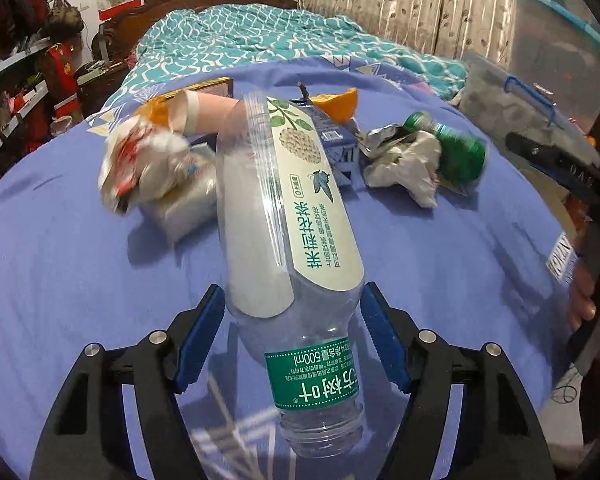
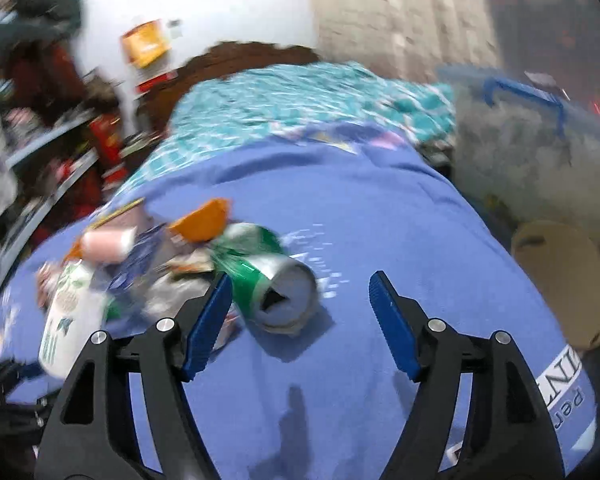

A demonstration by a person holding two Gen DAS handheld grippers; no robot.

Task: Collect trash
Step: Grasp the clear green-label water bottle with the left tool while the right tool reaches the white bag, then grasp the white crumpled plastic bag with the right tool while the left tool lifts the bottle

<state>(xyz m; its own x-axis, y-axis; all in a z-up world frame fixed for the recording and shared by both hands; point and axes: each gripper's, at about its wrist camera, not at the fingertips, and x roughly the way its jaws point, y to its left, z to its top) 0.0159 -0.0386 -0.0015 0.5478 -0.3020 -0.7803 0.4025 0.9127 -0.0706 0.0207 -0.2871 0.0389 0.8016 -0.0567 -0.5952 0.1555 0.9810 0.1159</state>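
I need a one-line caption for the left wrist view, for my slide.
Left tongs straddle a clear, capless plastic bottle above the purple bedsheet, with more trash behind.

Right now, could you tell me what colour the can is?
Green and silver can; the right wrist view shows it best.

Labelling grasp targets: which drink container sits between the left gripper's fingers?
The clear plastic bottle with the cream label, cap off, neck toward the camera. The green can lies farther off among the crumpled trash.

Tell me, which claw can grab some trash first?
Probably the left claw: the clear bottle already lies between its blue fingers. The right claw is open with only the green can near one finger.
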